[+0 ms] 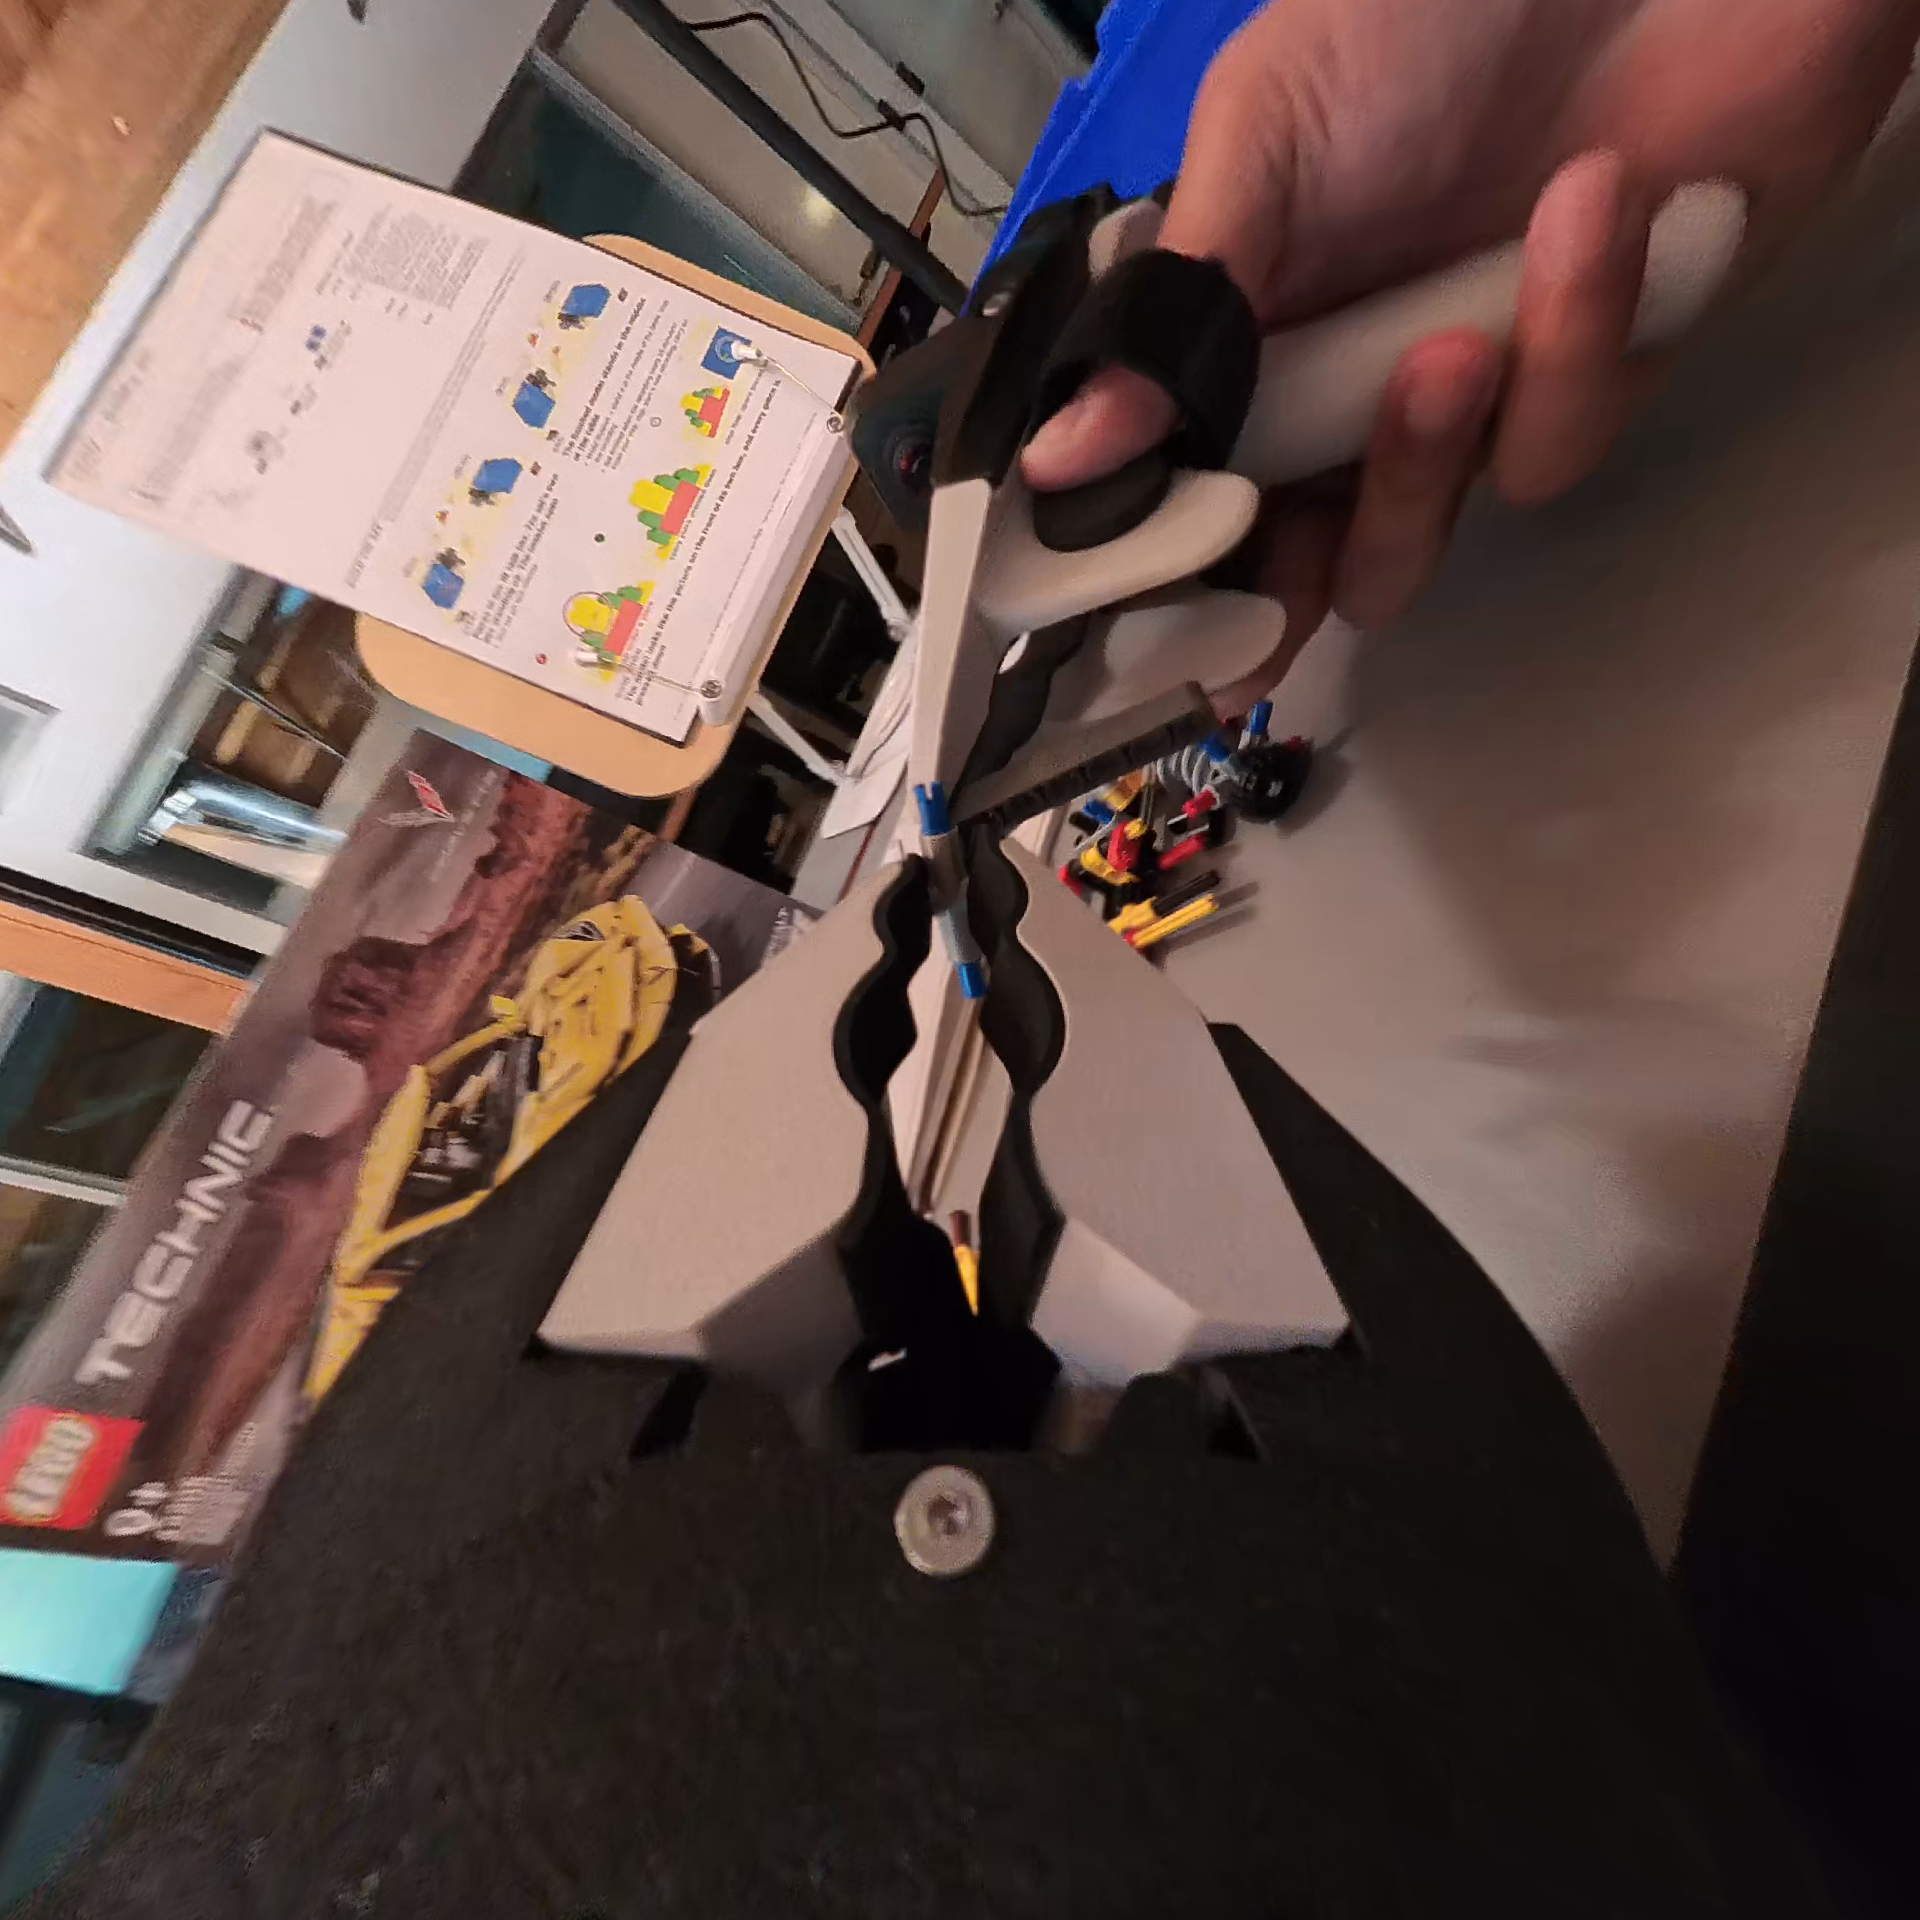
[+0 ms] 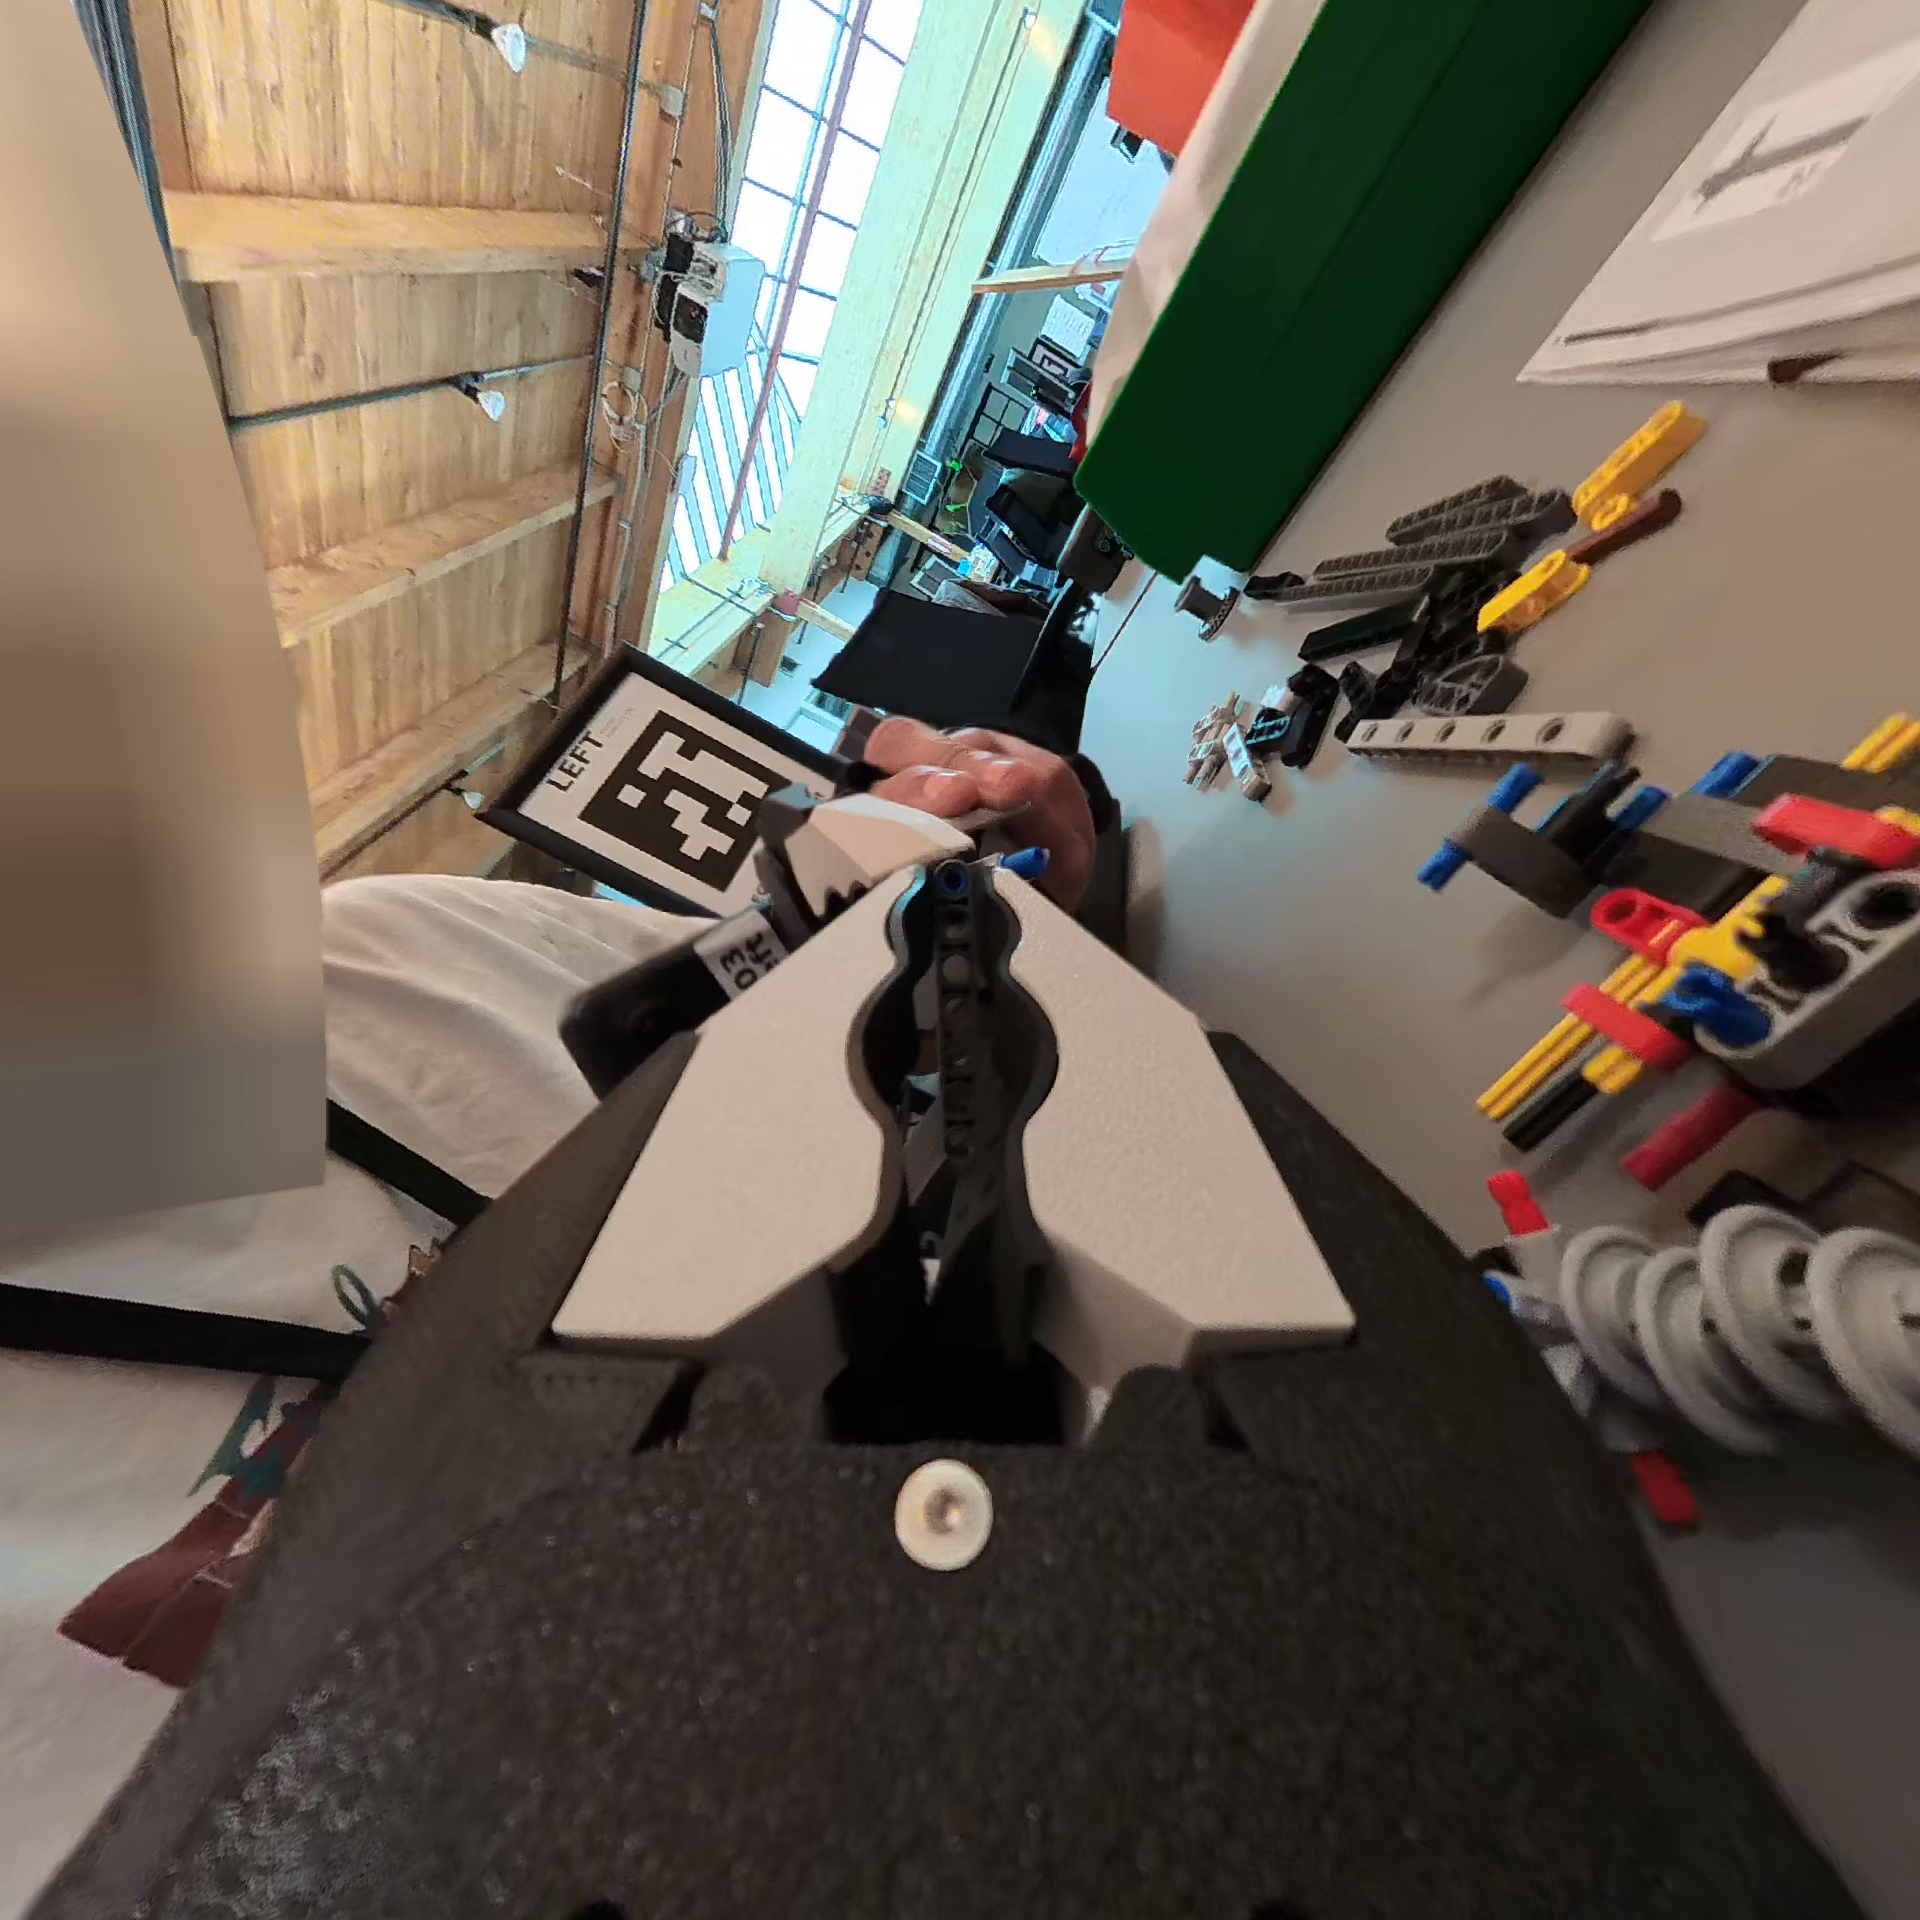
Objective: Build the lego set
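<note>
My left gripper [image 1: 951,883] is shut on a small light grey piece with blue pins [image 1: 948,914], held above the grey table [image 1: 1507,831]. My right gripper [image 2: 951,883] is shut on a dark grey holed beam [image 2: 951,1023] that lies along its fingers, with a blue pin [image 2: 948,881] at the tip. The two grippers meet tip to tip, so the beam's end touches the left gripper's piece. The right gripper [image 1: 961,810], held by a hand [image 1: 1455,260], shows in the left wrist view. The left gripper [image 2: 831,862] shows beyond in the right wrist view.
A part-built assembly [image 2: 1787,935], grey wheels [image 2: 1714,1330], dark beams [image 2: 1455,561] and a light grey beam [image 2: 1486,732] lie on the table. A green bin [image 2: 1299,260] and a booklet [image 2: 1766,208] lie beyond. The set's box [image 1: 364,1091] and an instruction sheet [image 1: 468,416] stand left. Only a small space, under 4 cm, lies between the two pairs of fingers.
</note>
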Tool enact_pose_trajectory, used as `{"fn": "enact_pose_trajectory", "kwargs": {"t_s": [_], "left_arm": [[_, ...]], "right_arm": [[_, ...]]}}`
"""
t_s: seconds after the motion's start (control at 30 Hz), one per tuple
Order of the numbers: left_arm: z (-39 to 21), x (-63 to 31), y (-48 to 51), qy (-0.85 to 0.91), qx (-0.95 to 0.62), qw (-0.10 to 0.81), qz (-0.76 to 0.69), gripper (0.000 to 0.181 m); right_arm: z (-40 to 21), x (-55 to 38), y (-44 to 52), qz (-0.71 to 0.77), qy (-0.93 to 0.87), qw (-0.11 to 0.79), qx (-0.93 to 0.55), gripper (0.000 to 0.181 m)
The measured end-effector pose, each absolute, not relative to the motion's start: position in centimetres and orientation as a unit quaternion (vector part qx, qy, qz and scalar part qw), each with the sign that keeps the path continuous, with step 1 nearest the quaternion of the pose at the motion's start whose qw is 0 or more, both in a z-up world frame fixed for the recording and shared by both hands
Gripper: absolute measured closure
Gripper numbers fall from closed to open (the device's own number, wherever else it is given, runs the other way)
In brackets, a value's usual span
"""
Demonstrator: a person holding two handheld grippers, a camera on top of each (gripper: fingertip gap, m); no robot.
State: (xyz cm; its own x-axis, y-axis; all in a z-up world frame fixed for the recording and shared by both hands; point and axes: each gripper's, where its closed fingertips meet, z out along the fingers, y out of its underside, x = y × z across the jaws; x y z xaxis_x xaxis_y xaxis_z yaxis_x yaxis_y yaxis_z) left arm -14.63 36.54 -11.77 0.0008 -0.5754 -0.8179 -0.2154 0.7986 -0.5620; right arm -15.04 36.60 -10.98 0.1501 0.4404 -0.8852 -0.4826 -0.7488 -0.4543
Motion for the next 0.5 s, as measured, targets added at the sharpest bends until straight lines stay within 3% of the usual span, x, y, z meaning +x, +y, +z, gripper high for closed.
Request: {"fn": "enact_pose_trajectory", "kwargs": {"t_s": [0.13, 0.27, 0.5], "left_arm": [[-11.9, -14.8, 36.6, 0.695, -0.259, 0.664, -0.094, 0.176], [-10.7, -15.5, 37.1, 0.669, -0.313, 0.650, -0.178, 0.175], [-11.1, -15.2, 36.6, 0.679, -0.299, 0.645, -0.182, 0.175]], "right_arm": [[-11.2, -14.9, 36.5, 0.665, 0.028, 0.340, -0.664, 0.176], [-9.3, -10.7, 37.0, 0.614, 0.027, 0.437, -0.657, 0.176], [-10.2, -13.6, 36.4, 0.609, -0.022, 0.397, -0.686, 0.175]]}}
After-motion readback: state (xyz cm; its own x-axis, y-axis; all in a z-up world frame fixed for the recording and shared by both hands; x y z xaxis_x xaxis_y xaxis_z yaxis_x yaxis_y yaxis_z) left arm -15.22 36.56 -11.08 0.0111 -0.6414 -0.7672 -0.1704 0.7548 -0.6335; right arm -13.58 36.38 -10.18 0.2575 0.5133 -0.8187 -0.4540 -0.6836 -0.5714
